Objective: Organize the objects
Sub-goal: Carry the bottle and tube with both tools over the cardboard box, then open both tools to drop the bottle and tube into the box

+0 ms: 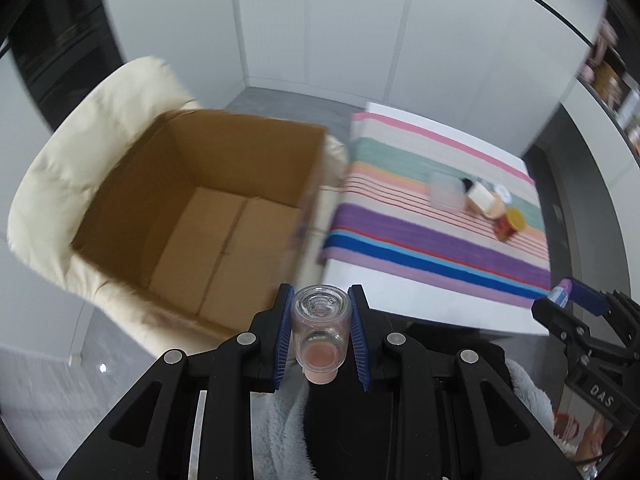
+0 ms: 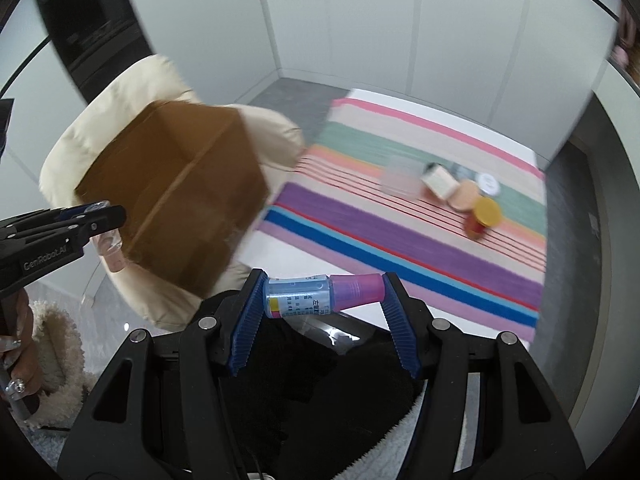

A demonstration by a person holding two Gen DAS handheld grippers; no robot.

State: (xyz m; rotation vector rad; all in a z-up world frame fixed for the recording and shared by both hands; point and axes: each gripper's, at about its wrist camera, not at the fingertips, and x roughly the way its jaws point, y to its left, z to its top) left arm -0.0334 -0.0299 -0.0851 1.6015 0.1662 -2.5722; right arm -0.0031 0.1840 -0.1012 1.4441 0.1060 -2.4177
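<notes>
Ahead of the left wrist camera, the left gripper (image 1: 320, 334) pinches a small clear glass vial (image 1: 321, 322) between its blue pads, base pointing forward and a pinkish stopper toward the lens; the jaws are pressed tight on its sides. Just beyond and to the left sits an open cardboard box (image 1: 208, 216), empty as far as can be seen, resting on a cream cushioned chair (image 1: 60, 184). To the right lies a striped cloth (image 1: 436, 216) on a white table (image 1: 400, 300), with a cluster of small items still on it, among them a yellow-lidded jar (image 1: 509, 225). At the far right edge the right gripper (image 1: 560, 298) shows with its load. From the right wrist camera, that gripper (image 2: 323, 294) clamps a small labelled bottle with a pink cap (image 2: 320, 292) end to end, its jaws partly spread to the bottle's length; the box (image 2: 172, 200) lies to the upper left, still some way off, and the left gripper (image 2: 100, 216) shows at the left edge. Both views are blurred. The step in hand looks like carrying both pieces to the box. To do it well, bring each gripper fully over the opening before letting go, lower the glass vial close to the floor rather than dropping it, and release one at a time so the two do not knock together.
</notes>
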